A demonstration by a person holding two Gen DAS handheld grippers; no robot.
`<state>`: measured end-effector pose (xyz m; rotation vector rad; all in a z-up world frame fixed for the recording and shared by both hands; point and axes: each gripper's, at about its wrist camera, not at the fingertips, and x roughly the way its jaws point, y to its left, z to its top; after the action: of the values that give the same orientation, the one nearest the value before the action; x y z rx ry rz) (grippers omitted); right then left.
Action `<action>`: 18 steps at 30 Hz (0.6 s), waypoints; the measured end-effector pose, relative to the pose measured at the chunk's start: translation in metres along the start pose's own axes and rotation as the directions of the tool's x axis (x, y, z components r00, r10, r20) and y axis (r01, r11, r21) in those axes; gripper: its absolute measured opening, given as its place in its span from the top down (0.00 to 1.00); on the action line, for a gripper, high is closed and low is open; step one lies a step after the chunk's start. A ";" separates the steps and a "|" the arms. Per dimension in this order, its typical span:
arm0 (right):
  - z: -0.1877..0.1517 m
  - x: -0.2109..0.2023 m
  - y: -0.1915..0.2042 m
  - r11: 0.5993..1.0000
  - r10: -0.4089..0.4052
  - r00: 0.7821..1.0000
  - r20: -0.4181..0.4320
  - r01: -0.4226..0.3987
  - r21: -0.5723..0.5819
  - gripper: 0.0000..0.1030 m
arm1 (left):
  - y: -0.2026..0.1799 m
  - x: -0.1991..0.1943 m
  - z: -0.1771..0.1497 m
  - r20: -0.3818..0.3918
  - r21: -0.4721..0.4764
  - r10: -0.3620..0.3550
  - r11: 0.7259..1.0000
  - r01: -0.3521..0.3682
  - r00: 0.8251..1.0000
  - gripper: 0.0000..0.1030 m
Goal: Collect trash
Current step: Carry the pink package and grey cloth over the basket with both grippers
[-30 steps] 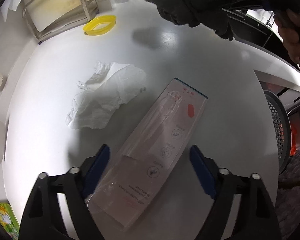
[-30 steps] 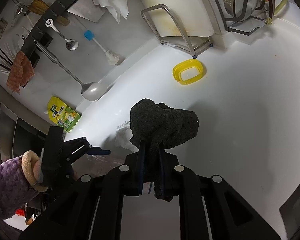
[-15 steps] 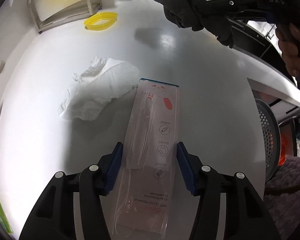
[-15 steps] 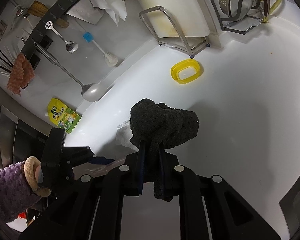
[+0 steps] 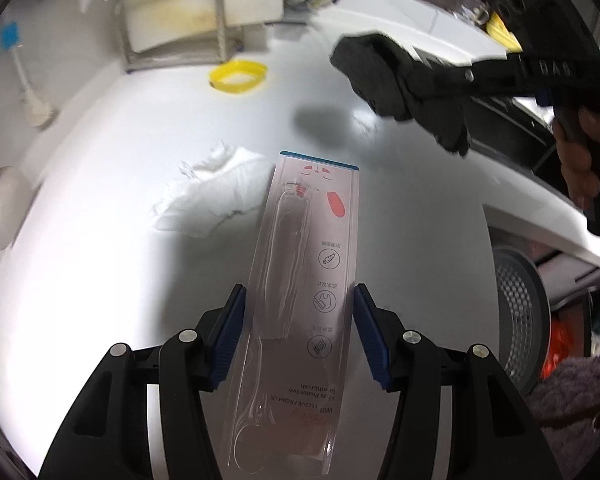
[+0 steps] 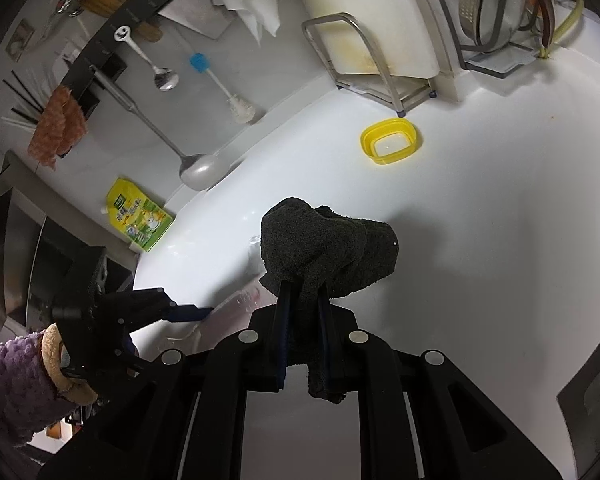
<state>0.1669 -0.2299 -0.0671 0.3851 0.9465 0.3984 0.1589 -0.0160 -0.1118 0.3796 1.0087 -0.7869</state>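
Observation:
A long clear plastic toothbrush package (image 5: 300,300) sits between the blue pads of my left gripper (image 5: 298,312), which is shut on its sides and holds it raised off the white counter (image 5: 100,280). A crumpled white tissue (image 5: 216,196) lies on the counter just left of the package's far end. My right gripper (image 6: 302,308) is shut on a dark grey cloth (image 6: 328,248) and holds it above the counter; the cloth also shows in the left wrist view (image 5: 384,76). The package shows partly in the right wrist view (image 6: 236,306), beside the left gripper (image 6: 188,312).
A yellow lid (image 5: 238,76) lies near a cutting board in a metal rack (image 5: 180,20) at the back. A green pouch (image 6: 140,216), a ladle and a brush (image 6: 220,88) stand along the wall. A perforated bin (image 5: 516,308) is off the counter's right edge.
My left gripper has closed from wide open onto the package sides and lifted it, the view tilting up toward the back wall. The right gripper has held the cloth nearly still.

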 end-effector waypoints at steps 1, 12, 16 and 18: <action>-0.001 -0.002 0.001 1.000 0.001 1.000 0.000 -0.001 -0.004 0.88 | -0.002 -0.003 0.001 0.012 -0.010 0.016 1.000 -0.016 1.000 0.49; -0.032 -0.036 0.005 0.998 0.028 0.999 -0.023 -0.029 -0.049 0.88 | -0.038 -0.031 -0.008 0.065 -0.147 0.122 0.983 -0.111 0.990 0.49; -0.048 -0.055 0.004 0.997 0.042 0.999 -0.031 -0.044 -0.068 0.88 | -0.058 -0.039 -0.013 0.079 -0.202 0.133 0.973 -0.115 0.988 0.49; -0.056 -0.064 0.003 0.996 0.044 0.998 -0.036 -0.047 -0.079 0.88 | -0.066 -0.042 -0.015 0.085 -0.229 0.139 0.967 -0.116 0.987 0.49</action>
<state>0.0859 -0.2504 -0.0501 0.3285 0.9535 0.4844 0.0889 -0.0340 -0.0786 0.2068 0.9571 -0.5638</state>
